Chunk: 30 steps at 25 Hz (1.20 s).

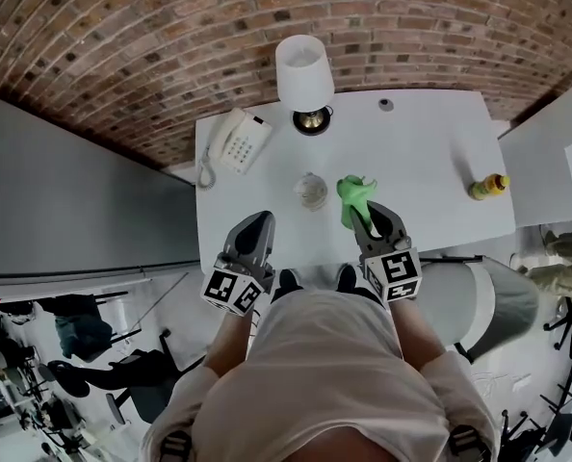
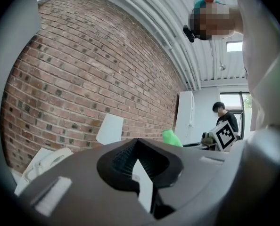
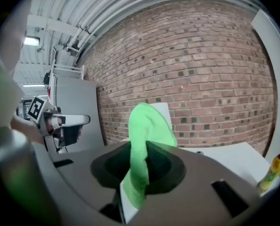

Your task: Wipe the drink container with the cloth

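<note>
At frame centre, white table: clear cup, lamp, bottle; brick wall above. Right gripper clamps cloth; left gripper closed, empty.

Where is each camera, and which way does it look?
Head view: on the person's head, looking down at the table; shows chest, arms, left tool, right tool.
Left gripper view: on the left tool, facing the brick wall; shows its shut jaws.
Right gripper view: on the right tool, facing that wall; jaws pinch the green cloth.
Both gripper views share the lamp.
</note>
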Each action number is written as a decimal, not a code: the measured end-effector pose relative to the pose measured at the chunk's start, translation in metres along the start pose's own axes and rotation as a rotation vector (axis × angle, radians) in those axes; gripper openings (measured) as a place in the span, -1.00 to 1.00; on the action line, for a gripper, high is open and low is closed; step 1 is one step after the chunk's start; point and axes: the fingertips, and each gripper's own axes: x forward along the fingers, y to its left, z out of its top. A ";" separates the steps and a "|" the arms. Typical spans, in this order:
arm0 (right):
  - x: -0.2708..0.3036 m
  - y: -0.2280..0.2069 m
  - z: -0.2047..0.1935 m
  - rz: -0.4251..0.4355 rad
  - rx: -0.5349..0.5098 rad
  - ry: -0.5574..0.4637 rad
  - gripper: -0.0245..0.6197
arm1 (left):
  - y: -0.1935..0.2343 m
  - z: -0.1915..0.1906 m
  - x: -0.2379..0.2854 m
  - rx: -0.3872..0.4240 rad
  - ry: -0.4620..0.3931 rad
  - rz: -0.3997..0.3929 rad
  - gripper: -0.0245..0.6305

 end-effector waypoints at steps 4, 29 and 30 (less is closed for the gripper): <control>0.016 -0.012 -0.033 0.014 0.055 0.085 -0.71 | -0.001 -0.006 0.005 -0.003 0.013 0.021 -0.91; 0.147 -0.042 -0.222 0.238 0.079 0.606 -0.71 | 0.035 -0.031 -0.028 -0.018 0.142 0.203 -0.91; 0.149 -0.041 -0.225 0.242 0.072 0.617 -0.71 | 0.037 -0.032 -0.032 -0.021 0.145 0.216 -0.91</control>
